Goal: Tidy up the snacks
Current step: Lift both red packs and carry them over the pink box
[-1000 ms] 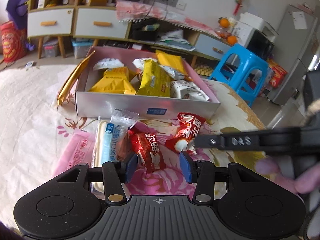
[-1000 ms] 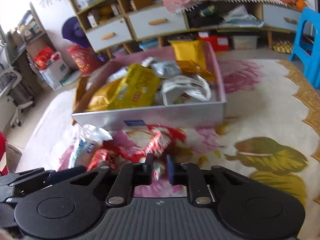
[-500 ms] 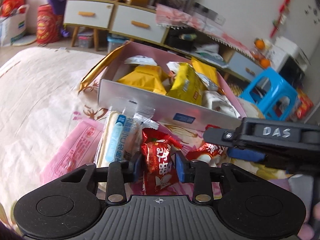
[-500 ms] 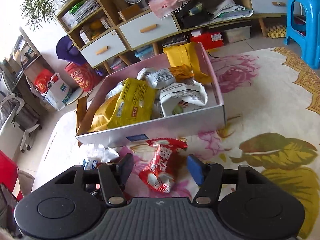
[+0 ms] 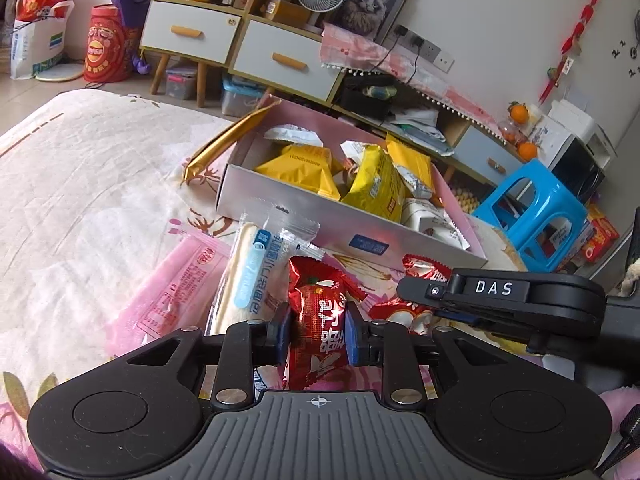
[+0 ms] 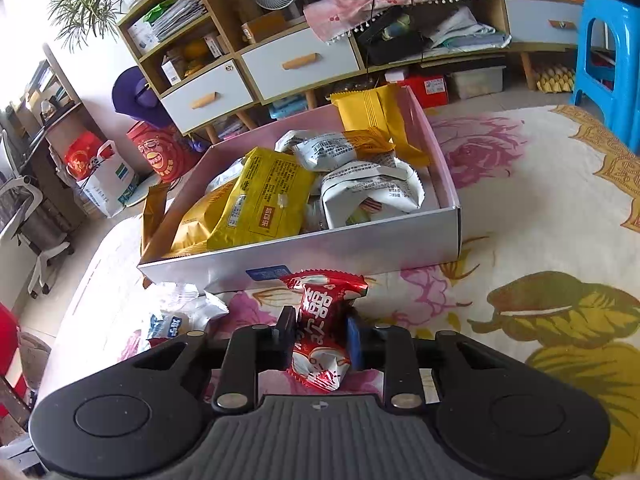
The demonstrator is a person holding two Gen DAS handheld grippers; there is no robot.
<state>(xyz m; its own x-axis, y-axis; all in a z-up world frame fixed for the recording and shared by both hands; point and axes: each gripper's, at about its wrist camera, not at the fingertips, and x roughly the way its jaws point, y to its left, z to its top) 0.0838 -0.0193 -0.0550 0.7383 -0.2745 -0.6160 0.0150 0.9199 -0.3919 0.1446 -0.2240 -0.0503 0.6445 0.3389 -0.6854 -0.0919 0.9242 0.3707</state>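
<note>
Hand-held grippers (image 5: 316,336) (image 6: 320,340) tilted downward, side by side, each freshly pinching a red snack packet (image 5: 318,320) (image 6: 322,328).

Bright even daylight, soft faint shadows, glare on the red foil wrapper (image 5: 316,320), sharp focus around it, fisheye bending and dark vignette toward corners

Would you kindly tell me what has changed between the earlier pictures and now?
Both grippers have just been closing: the left gripper now pinches one red snack packet, the right gripper another red packet. The snack box and the pink packet stayed put.
</note>
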